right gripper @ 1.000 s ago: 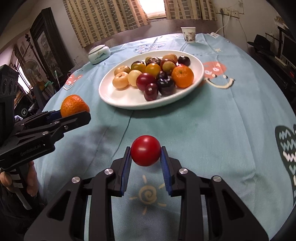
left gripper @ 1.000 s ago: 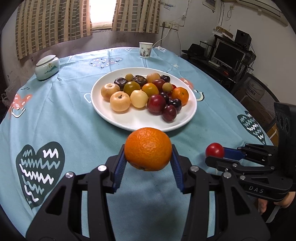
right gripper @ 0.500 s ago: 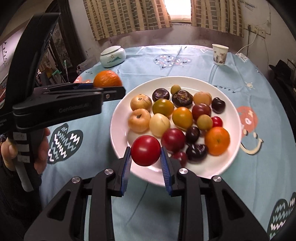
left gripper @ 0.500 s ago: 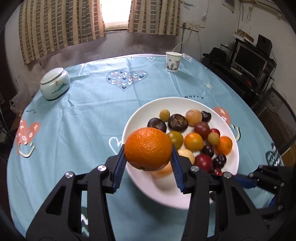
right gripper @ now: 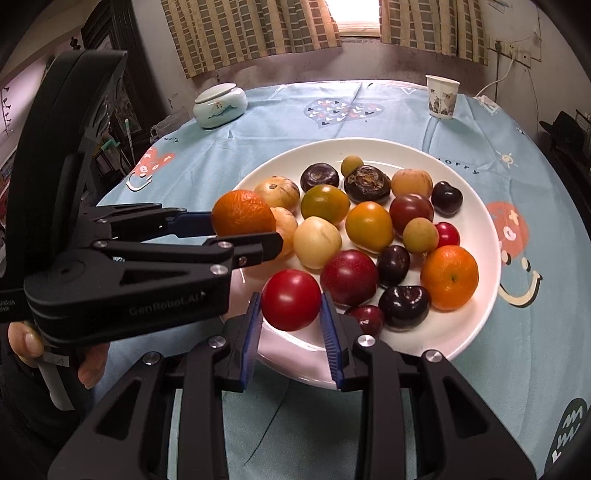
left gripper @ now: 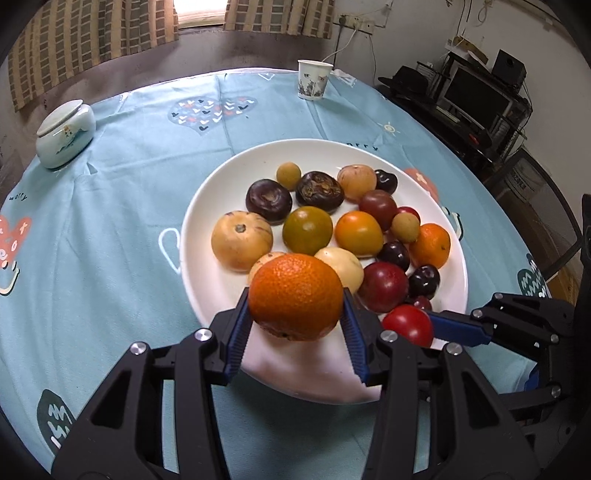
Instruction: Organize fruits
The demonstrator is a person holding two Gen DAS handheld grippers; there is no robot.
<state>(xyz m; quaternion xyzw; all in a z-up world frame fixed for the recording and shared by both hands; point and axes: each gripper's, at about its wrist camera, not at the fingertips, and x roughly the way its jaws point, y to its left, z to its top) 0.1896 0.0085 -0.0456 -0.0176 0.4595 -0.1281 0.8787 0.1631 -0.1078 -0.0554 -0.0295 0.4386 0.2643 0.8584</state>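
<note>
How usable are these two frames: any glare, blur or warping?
Left wrist view: sharp, the window blown out, the plate rim and room edges bowed by the fisheye. Right wrist view: also sharp, the window overexposed, black vignette in the corners, pale sheen on the plate.

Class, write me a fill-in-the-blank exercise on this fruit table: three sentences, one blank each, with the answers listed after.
1. The left tool is shut on an ____.
2. The right tool grips a small ____ fruit.
3. Both fruits are held above the near edge of the white ____.

Answers: orange; red; plate
</note>
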